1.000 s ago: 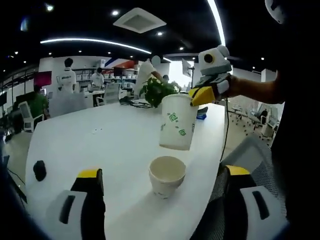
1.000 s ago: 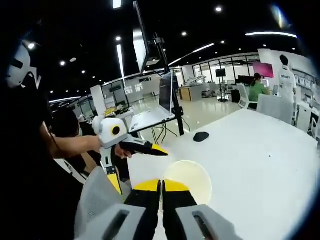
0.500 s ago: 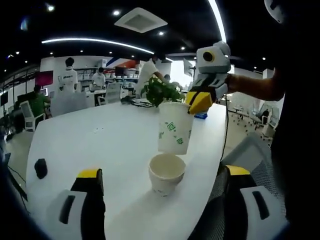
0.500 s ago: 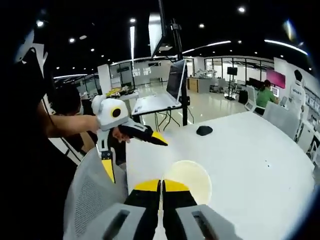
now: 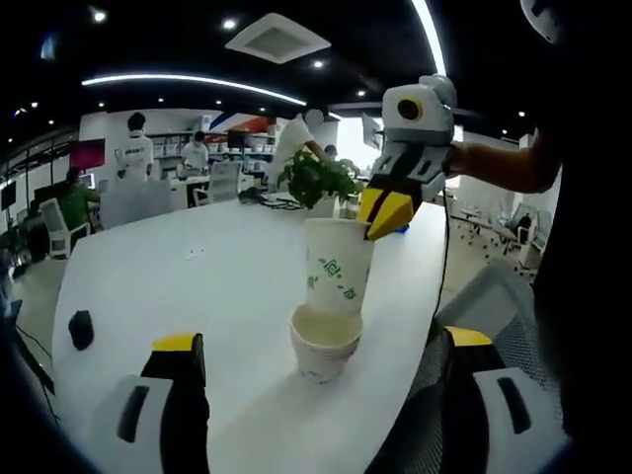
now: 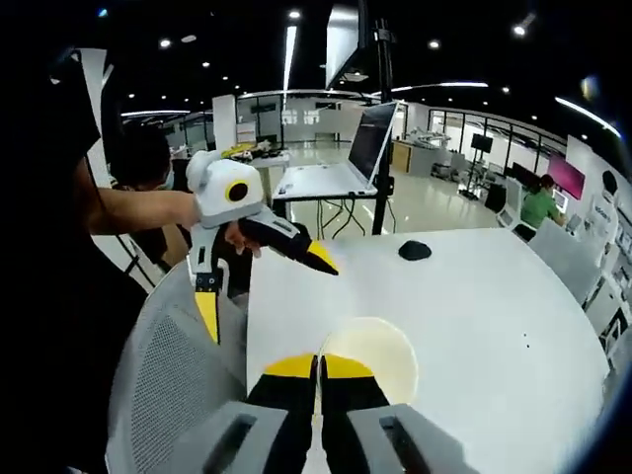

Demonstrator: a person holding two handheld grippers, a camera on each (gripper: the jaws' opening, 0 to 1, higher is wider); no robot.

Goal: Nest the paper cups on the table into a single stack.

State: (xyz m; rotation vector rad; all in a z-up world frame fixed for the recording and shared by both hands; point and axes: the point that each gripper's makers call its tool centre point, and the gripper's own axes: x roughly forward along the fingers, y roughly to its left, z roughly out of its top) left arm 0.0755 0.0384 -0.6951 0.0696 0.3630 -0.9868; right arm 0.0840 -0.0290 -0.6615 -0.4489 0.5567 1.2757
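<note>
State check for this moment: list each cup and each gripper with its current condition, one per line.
Printed paper cup: upright, held by its rim, base entering the cup below.
Plain paper cup: upright on the white table, receiving the printed cup.
Right gripper: shut on the printed cup's rim.
Left gripper: open, holding nothing.

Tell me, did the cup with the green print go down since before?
Yes. The printed cup, held by the right gripper, has dropped toward the plain cup standing on the table; its base now sits inside that cup's mouth.
</note>
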